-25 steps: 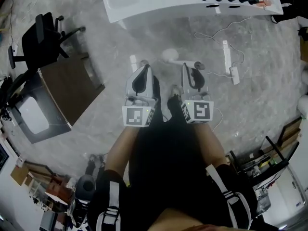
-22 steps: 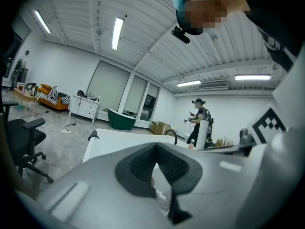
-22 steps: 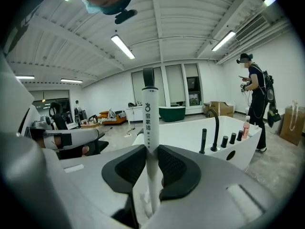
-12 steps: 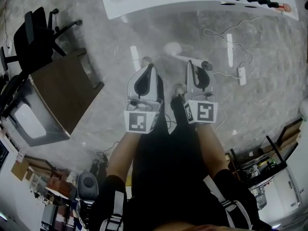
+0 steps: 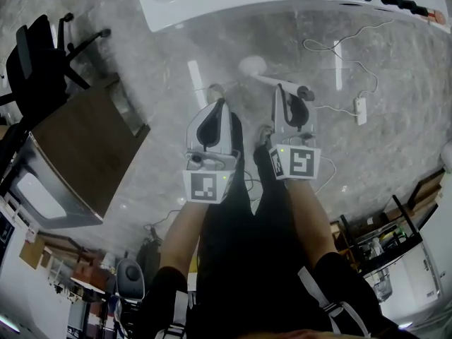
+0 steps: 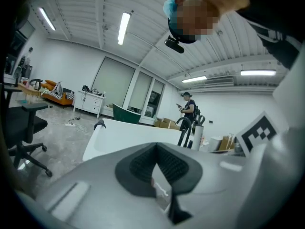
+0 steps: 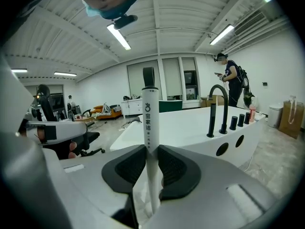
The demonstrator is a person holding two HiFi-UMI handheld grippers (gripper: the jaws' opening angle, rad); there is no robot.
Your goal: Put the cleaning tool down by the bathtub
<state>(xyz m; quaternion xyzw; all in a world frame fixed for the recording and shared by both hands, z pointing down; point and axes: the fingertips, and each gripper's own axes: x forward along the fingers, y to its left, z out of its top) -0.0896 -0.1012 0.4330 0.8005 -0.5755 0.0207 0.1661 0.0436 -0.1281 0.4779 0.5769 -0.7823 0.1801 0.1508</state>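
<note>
Gripping long white plastic cleaning tool [image 7: 149, 113] by its handle, right gripper [image 7: 151, 163] is clamped on it, handle upright btwn pads. Left gripper [image 6: 155, 165] closed, empty. Big white bathtub [image 7: 190, 125] lies just ahead, far side. Nothing set down yet; still to do: lower tool by tub, let go.

1 tub [image 5: 233, 13], 1 tool [image 7: 148, 113], 1 chair [image 5: 39, 62]

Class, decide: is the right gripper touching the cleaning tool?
Touching. The right gripper view shows the right gripper clamped on the cleaning tool, pads pressing its white handle.
</note>
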